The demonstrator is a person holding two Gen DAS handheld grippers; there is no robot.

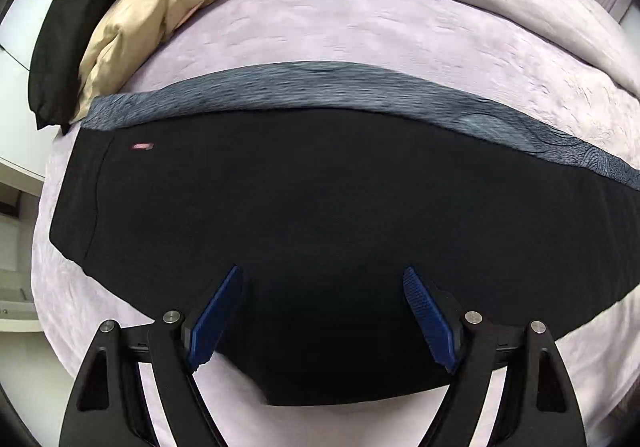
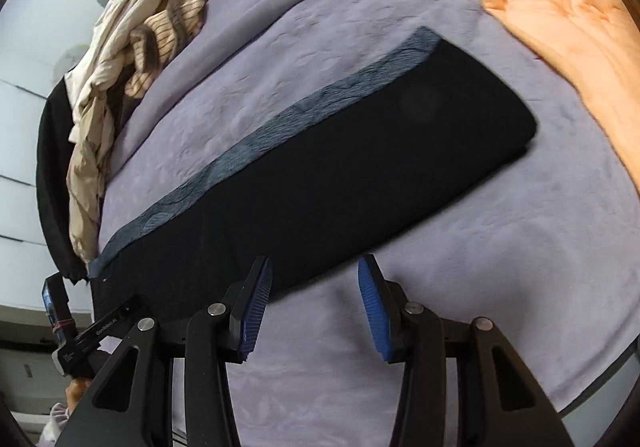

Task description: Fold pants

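Black pants (image 1: 320, 207) lie flat in a long folded strip on a lavender blanket (image 1: 360, 27). A grey-blue patterned band (image 1: 280, 91) runs along their far edge, and a small pink tag (image 1: 143, 146) sits near their left end. My left gripper (image 1: 322, 271) hovers over the near edge of the pants, open, nothing between its blue pads. In the right wrist view the pants (image 2: 360, 167) run diagonally. My right gripper (image 2: 316, 261) stands open just above their near edge, over the blanket (image 2: 480, 267), with nothing held.
A beige garment (image 1: 152, 19) and a black garment (image 1: 64, 47) lie piled at the bed's left side, with a striped cloth (image 2: 160, 31) beside them. An orange cloth (image 2: 560, 27) lies at the far right. The other hand-held device (image 2: 64, 331) shows at the lower left.
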